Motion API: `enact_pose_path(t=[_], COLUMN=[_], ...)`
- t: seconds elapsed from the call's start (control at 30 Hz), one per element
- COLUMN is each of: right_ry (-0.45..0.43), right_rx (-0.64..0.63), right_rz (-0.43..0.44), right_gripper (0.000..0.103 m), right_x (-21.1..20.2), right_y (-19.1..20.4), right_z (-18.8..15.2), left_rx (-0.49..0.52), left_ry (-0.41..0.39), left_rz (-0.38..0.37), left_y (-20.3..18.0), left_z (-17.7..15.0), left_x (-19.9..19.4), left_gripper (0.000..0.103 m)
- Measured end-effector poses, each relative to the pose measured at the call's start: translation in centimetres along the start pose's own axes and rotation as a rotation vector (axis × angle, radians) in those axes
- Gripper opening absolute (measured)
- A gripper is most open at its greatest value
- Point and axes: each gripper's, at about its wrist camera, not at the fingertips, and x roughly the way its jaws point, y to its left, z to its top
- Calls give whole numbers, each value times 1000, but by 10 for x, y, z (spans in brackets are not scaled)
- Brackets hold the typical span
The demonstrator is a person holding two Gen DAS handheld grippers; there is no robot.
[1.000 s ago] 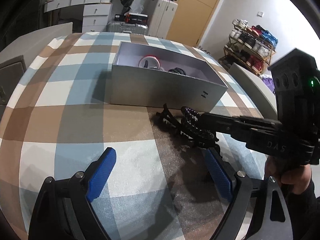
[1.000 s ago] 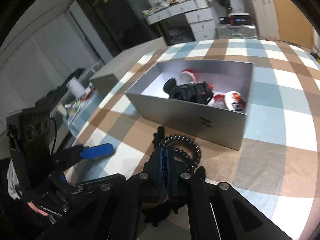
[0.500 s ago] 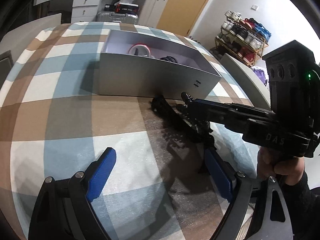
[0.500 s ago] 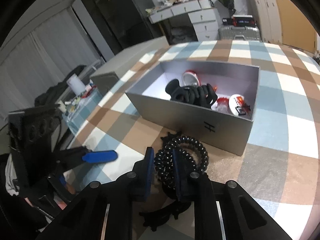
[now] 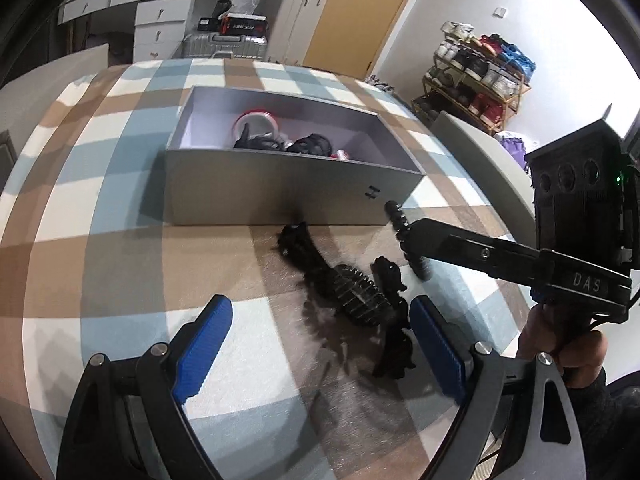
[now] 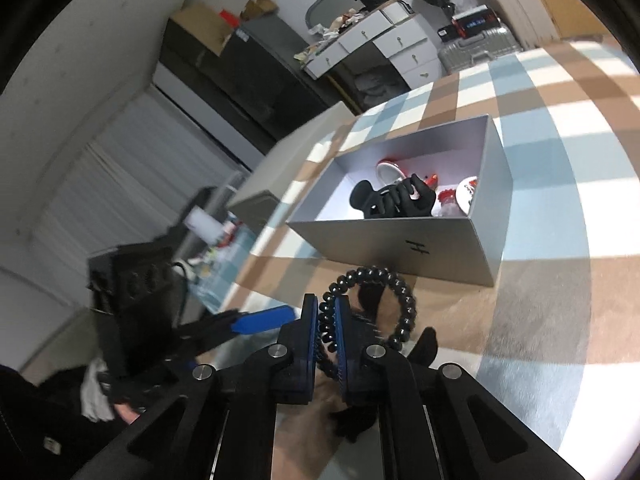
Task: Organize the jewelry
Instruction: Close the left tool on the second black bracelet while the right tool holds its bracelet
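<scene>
My right gripper (image 6: 327, 322) is shut on a black bead bracelet (image 6: 394, 300) and holds it in the air just in front of the grey box (image 6: 404, 248). In the left wrist view the bracelet (image 5: 398, 220) hangs from the right gripper's tip near the box's (image 5: 280, 192) near right corner. The box holds a black hair claw (image 6: 394, 200) and red-and-white items (image 6: 390, 172). My left gripper (image 5: 320, 336) is open and empty, low over the table. Black hair clips (image 5: 352, 292) lie on the cloth between its fingers and the box.
The table has a blue, brown and white check cloth (image 5: 100, 208). A white box lid (image 6: 296, 148) lies beyond the grey box's far left side. A shoe rack (image 5: 480, 76) and drawers (image 5: 156, 20) stand past the table.
My right gripper has closed on the bead bracelet, lifted it off the cloth and tilted toward the box. The left gripper has stayed open in place.
</scene>
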Motion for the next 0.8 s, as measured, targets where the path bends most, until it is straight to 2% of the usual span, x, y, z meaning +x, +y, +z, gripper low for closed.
enact_pose_path(t=[0.07, 0.3, 0.47, 0.67, 0.7, 0.73, 0.8], right_ry=[-6, -24, -28, -47, -44, -42, -37], right_rx=[-19, 16, -16, 24, 32, 36, 45], right_rz=[-35, -63, -109, -119, -119, -120, -120], right_gripper=[2, 2, 5, 6, 6, 7, 9], right_x=[-4, -16, -23, -26, -25, -25, -23], right_y=[0, -13, -11, -22, -24, -24, -27], right_z=[-1, -6, -8, -11, -12, -12, -14], left_rx=[23, 124, 128, 116, 118, 123, 131], left_ry=[8, 58, 117, 144, 144, 144, 145], left_rz=[-10, -10, -24, 24, 36, 41, 58], left_y=[-4, -22, -23, -28, -29, -30, -31], left_z=[2, 7, 9, 12, 12, 11, 10], left_x=[3, 19, 34, 42, 42, 41, 40], left_gripper=[88, 88, 88, 85, 80, 69, 55])
